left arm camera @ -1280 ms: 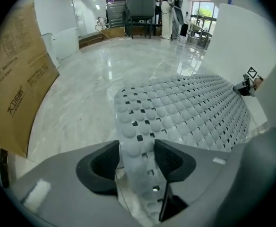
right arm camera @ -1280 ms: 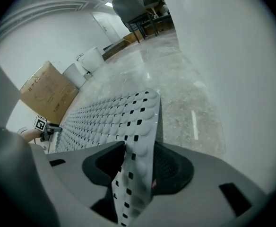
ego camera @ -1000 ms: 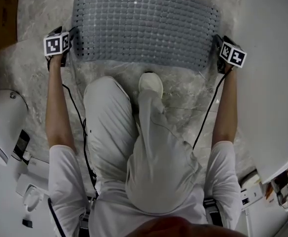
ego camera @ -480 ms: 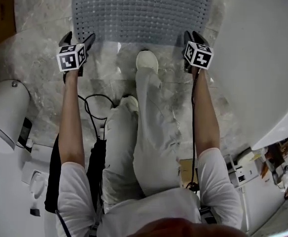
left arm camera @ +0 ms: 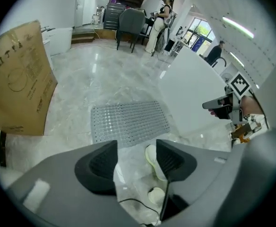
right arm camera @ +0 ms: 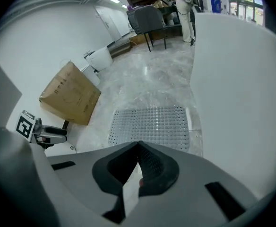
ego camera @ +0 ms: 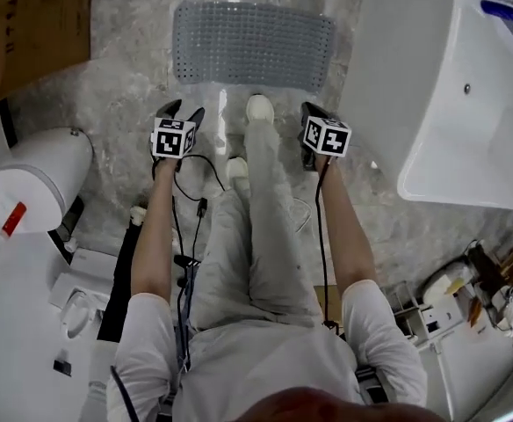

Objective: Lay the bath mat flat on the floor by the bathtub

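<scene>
The grey studded bath mat (ego camera: 253, 46) lies flat on the marble floor, its right end next to the white bathtub (ego camera: 450, 95). My left gripper (ego camera: 179, 114) hangs above the floor, short of the mat's near edge; its jaws are closing with nothing between them. My right gripper (ego camera: 313, 112) is level with it on the other side of the person's shoe (ego camera: 258, 108), shut and empty. In the left gripper view the mat (left arm camera: 128, 122) lies beyond the parted jaws (left arm camera: 137, 160). In the right gripper view the mat (right arm camera: 152, 124) lies beyond the touching pads (right arm camera: 138, 145).
A cardboard box (ego camera: 28, 16) leans at the back left. A white toilet (ego camera: 37, 174) stands at the left. The person's legs and cables fill the middle. Bottles and clutter (ego camera: 485, 288) lie at the bottom right. People stand far off (left arm camera: 159, 22).
Both grippers have left the mat's near corners and drawn back toward the person. The head view has risen, so the mat looks smaller. The right jaws have shut.
</scene>
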